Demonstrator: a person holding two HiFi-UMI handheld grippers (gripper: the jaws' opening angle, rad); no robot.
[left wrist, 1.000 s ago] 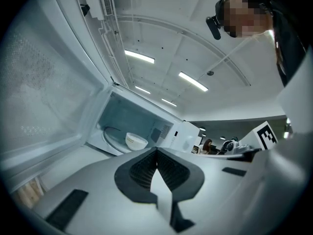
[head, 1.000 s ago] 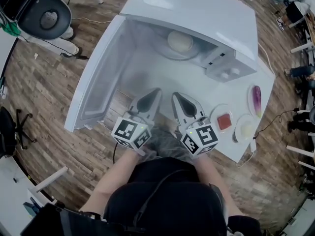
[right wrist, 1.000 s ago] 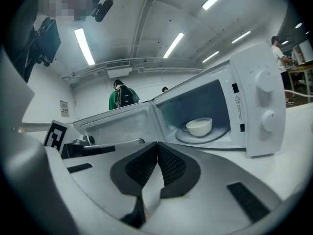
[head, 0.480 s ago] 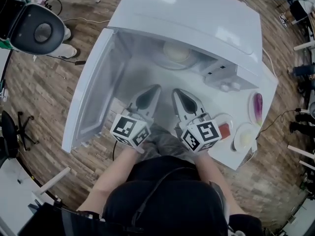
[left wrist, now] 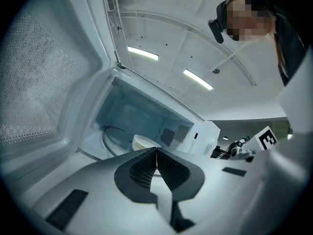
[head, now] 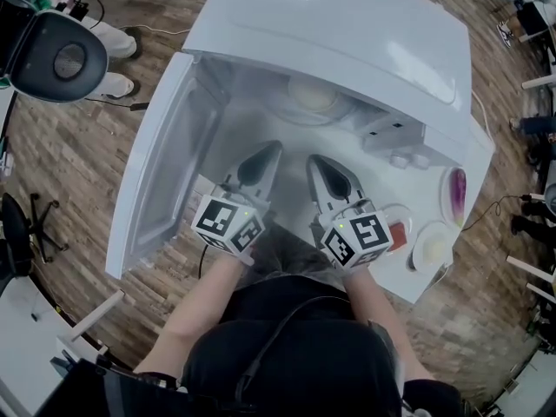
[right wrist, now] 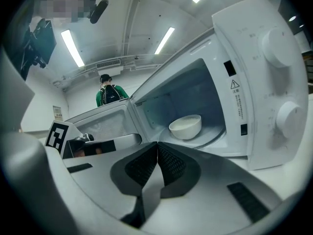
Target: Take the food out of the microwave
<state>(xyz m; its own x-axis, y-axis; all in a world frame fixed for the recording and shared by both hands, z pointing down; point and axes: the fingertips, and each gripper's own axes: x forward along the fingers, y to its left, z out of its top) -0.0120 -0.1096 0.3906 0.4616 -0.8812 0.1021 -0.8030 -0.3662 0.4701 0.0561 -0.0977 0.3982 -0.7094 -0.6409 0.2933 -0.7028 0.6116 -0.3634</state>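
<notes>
Though still shut, grippers (head: 267, 150) (head: 315, 162) nearer microwave (head: 347, 29)

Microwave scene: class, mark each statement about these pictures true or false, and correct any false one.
1. The door of the microwave stands open. True.
2. The white bowl is already out of the microwave. False: it sits on the turntable inside.
3. The left gripper and the right gripper both have their jaws shut with nothing between them. True.
4. The right gripper touches the bowl. False: it is in front of the opening, apart from the bowl.
5. A dish of red food stands on the table to the right of the microwave. True.
</notes>
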